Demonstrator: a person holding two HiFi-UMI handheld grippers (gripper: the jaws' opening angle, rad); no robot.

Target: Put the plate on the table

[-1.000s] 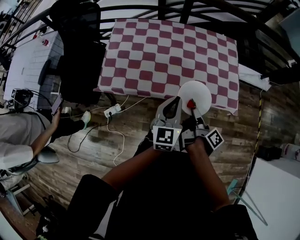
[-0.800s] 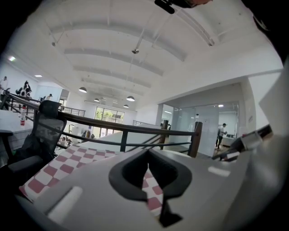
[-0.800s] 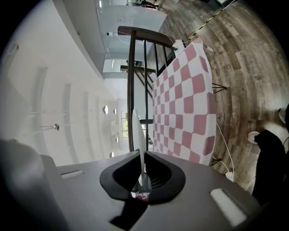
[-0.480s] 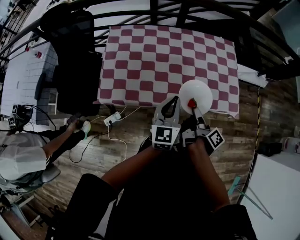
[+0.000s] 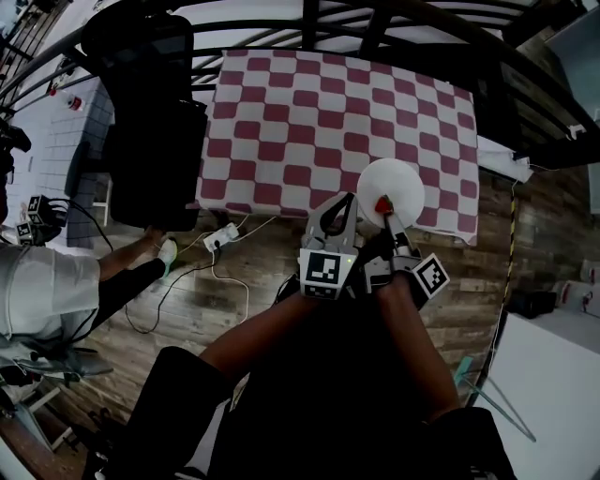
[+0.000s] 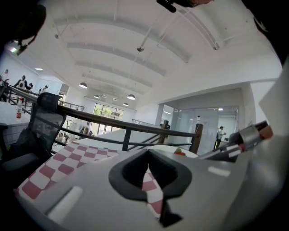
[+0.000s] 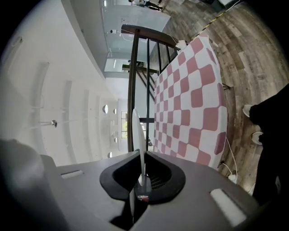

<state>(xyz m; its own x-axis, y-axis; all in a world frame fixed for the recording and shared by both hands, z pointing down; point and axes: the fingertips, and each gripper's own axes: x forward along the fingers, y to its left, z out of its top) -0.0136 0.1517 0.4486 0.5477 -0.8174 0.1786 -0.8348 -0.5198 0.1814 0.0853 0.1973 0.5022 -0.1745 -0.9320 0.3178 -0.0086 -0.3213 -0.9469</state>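
A white plate (image 5: 394, 187) hangs over the near right edge of the table with a red-and-white checked cloth (image 5: 309, 112). My right gripper (image 5: 382, 210) is shut on the plate's near rim. In the right gripper view the plate (image 7: 137, 131) stands edge-on between the jaws, with the checked cloth (image 7: 189, 103) beyond it. My left gripper (image 5: 337, 208) sits just left of the plate, shut with nothing in it. In the left gripper view the shut jaws frame a patch of the cloth (image 6: 149, 185), and the plate's rim (image 6: 180, 153) shows just past them.
A black office chair (image 5: 150, 112) stands at the table's left end. A seated person (image 5: 47, 291) is at the far left. A power strip with cables (image 5: 222, 236) lies on the wooden floor. A dark railing (image 5: 375, 23) runs behind the table.
The plate and both grippers stay almost where they were. The person at the left has shifted and drawn the arm back.
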